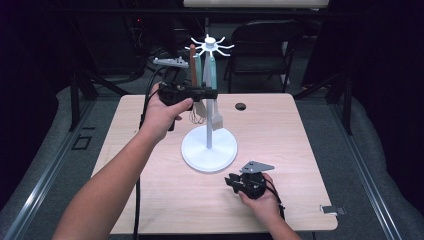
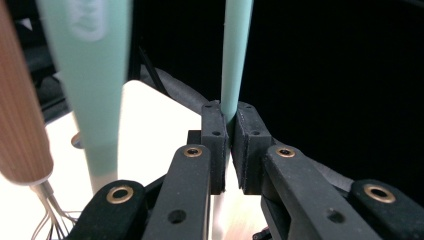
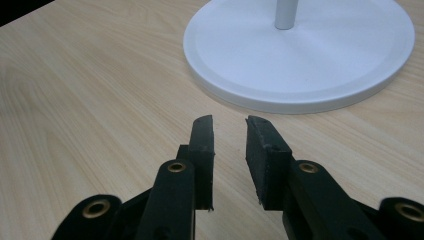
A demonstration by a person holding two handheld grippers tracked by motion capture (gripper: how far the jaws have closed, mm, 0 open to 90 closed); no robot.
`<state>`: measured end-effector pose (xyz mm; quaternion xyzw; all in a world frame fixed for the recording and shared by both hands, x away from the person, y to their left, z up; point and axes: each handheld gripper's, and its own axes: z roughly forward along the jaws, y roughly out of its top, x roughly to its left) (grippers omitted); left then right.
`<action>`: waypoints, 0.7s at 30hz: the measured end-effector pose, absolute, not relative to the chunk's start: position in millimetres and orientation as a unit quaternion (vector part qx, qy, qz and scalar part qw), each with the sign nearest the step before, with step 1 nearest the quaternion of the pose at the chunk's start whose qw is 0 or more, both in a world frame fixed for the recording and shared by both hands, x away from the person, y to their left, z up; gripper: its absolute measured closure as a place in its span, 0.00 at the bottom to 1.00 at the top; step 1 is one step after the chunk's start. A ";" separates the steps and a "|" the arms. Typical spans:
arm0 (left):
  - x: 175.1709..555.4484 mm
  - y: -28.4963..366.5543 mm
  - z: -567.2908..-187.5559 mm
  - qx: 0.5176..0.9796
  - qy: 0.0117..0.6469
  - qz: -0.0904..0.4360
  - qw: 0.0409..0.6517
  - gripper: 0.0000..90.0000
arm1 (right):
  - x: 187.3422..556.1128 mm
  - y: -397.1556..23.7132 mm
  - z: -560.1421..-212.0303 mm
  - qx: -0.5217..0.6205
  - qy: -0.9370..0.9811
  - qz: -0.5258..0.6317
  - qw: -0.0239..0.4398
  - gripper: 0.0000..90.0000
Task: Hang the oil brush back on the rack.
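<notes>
Wooden table (image 1: 150,200), slim mint-green utensil handle (image 2: 236,55)

No legible text, number or sign can be made out. A pale embossed mark is seen on the wide mint-green utensil handle (image 2: 89,60) in the left gripper view, but it is too blurred to be read.

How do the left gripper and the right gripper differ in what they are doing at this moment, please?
The left gripper is shut on a mint-green utensil handle hanging from the white stand; the right gripper is open and holds nothing. The left is raised by the hooks, the right low over the table. Both have black jaws.
</notes>
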<state>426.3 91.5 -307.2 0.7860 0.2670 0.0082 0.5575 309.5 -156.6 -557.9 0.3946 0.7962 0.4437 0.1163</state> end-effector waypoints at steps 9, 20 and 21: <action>426.7 93.3 -312.9 0.784 0.282 0.032 0.551 0.82 | 309.6 -157.2 -556.9 0.391 0.801 0.438 0.122 0.81; 423.9 97.5 -319.1 0.790 0.296 0.059 0.534 0.75 | 309.4 -154.7 -558.1 0.392 0.797 0.443 0.122 0.80; 424.0 98.2 -319.6 0.789 0.296 0.058 0.535 0.75 | 309.4 -154.8 -558.1 0.392 0.797 0.443 0.122 0.80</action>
